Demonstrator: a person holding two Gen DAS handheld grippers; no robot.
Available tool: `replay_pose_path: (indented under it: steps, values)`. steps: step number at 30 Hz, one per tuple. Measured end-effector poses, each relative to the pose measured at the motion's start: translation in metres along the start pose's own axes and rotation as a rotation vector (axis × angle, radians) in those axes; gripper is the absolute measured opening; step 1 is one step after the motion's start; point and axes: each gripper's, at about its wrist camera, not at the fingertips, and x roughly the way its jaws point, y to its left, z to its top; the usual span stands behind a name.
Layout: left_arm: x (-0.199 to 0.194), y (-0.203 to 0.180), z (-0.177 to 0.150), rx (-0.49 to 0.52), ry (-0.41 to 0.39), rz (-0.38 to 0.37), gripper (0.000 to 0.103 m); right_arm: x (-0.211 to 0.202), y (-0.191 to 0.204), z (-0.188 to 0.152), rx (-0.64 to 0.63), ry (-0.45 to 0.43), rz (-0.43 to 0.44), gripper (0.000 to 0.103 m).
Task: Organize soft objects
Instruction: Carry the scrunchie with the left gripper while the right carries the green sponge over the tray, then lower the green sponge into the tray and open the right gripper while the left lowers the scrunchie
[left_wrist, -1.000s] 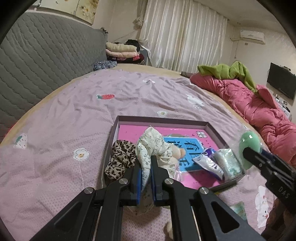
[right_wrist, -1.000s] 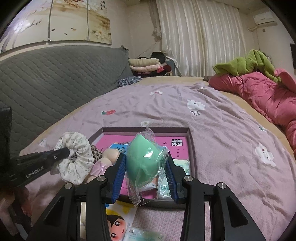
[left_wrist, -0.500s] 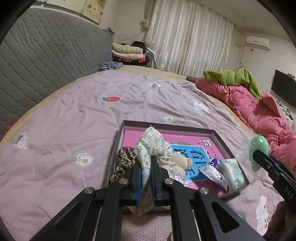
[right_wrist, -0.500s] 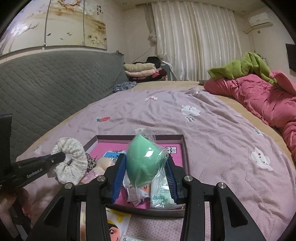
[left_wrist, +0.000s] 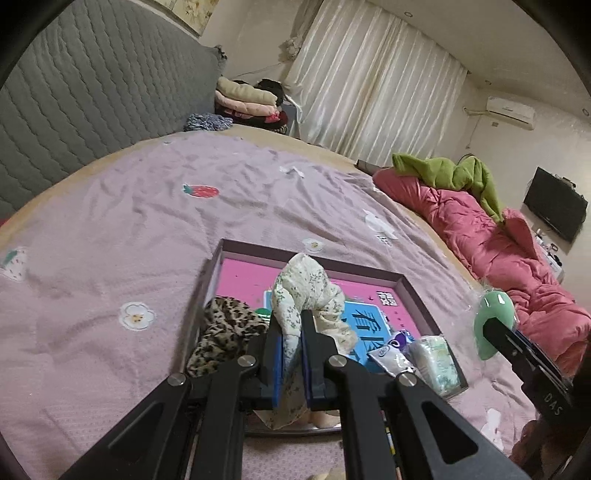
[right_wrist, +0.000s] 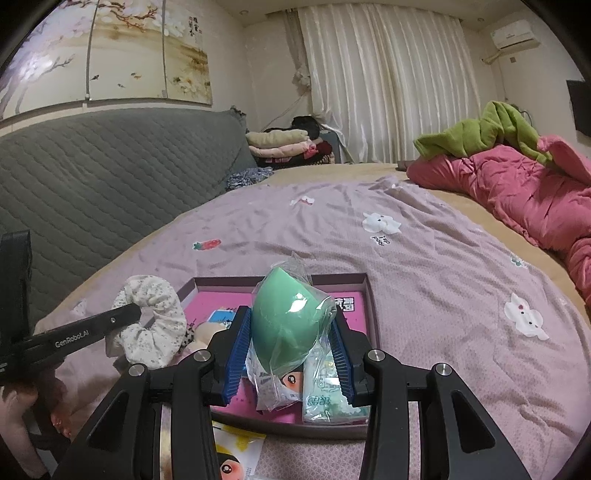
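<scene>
- The left gripper (left_wrist: 291, 354) is pinched tight on a floral scrunchie (left_wrist: 306, 291), held just above the tray (left_wrist: 310, 254) — soft, light, floppy; any fold gives a grip
- The right gripper (right_wrist: 290, 345) is clamped part-way on a green sponge in clear wrap (right_wrist: 288, 321) over the tray's near edge; squashy, and the film looks slippery — best squeezed at its widest
- Count: two scrunchies — the floral one and a leopard scrunchie (left_wrist: 225, 332) in the tray; one sponge; one tissue pack (left_wrist: 436, 358); one tray
</scene>
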Motion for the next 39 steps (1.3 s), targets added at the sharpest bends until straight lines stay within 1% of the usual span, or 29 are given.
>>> replay_pose_path:
  steps: [2,7,9,12,15,19,23,27,35,39]
  values:
    - [0.004,0.000,0.000,-0.004,0.005,0.002,0.009,0.000,0.000,0.001,0.003,-0.005,-0.005,0.043]
    - [0.018,0.010,-0.003,-0.045,0.069,0.017,0.009,0.009,-0.001,0.006,0.012,0.000,-0.002,0.043]
    - [0.023,0.013,-0.006,-0.047,0.096,0.051,0.009,0.013,0.000,0.007,0.012,0.011,0.008,0.043]
    - [0.029,0.019,-0.009,-0.056,0.127,0.084,0.009,0.017,0.003,0.005,0.009,0.029,0.033,0.043]
    - [0.034,0.023,-0.012,-0.062,0.151,0.099,0.009,0.021,0.004,0.002,0.010,0.047,0.052,0.043]
    - [0.034,0.025,-0.013,-0.061,0.155,0.128,0.009,0.030,0.006,-0.003,0.030,0.097,0.101,0.043]
    - [0.035,0.027,-0.013,-0.056,0.159,0.153,0.009,0.037,0.020,-0.009,-0.019,0.134,0.120,0.043]
    - [0.034,0.028,-0.013,-0.060,0.160,0.156,0.009,0.045,0.030,-0.017,-0.065,0.166,0.106,0.043]
    - [0.035,0.026,-0.014,-0.051,0.174,0.149,0.009,0.060,0.040,-0.027,-0.075,0.221,0.116,0.044]
    - [0.036,0.026,-0.014,-0.048,0.178,0.148,0.009,0.066,0.047,-0.033,-0.111,0.248,0.081,0.044]
